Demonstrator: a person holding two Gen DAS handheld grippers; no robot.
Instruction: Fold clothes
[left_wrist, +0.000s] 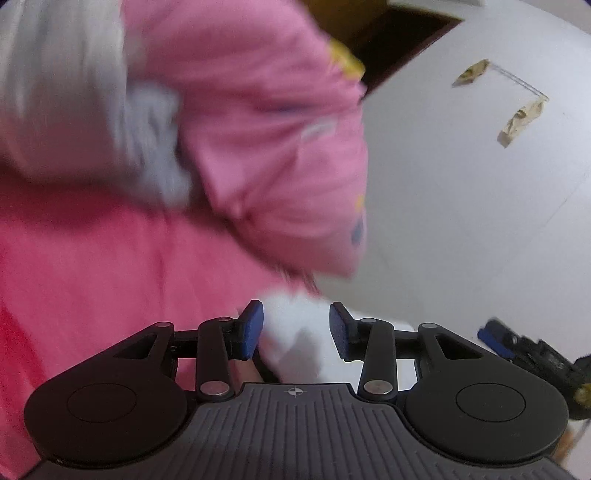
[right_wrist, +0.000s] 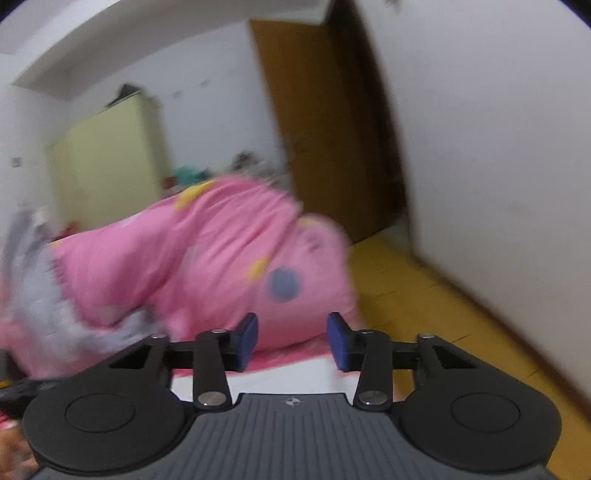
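Clothes are seen in a soft heap, not yet folded. A pink garment with yellow and blue spots (right_wrist: 236, 266) is bunched up high on the bed, and a grey and white garment (left_wrist: 55, 92) is crumpled right beside it, touching it. Both are blurred, so no neat edge or flat layer can be made out. Under them a pink bed sheet (left_wrist: 92, 288) is spread.

The left hand-held gripper (left_wrist: 295, 328) is held low over the edge of the bed. Its blue pads are set partly apart. Something white and fuzzy (left_wrist: 295, 332) is seen between them, but whether it is pinched or only lies behind them cannot be told. The right hand-held gripper (right_wrist: 291, 341) is held partly open too, and nothing is caught between its pads; only the sheet and the pink garment are seen past the gap. In the left view, a small part of the right one is seen at the side, away from the heap.

Around the bed a white wall (left_wrist: 461, 184), a brown door (right_wrist: 317, 122), a pale green wardrobe (right_wrist: 107, 158) and a yellow floor (right_wrist: 424, 302) are seen.

It is judged that the folding is barely started. The heap is yet to be spread flat, folded and stacked.
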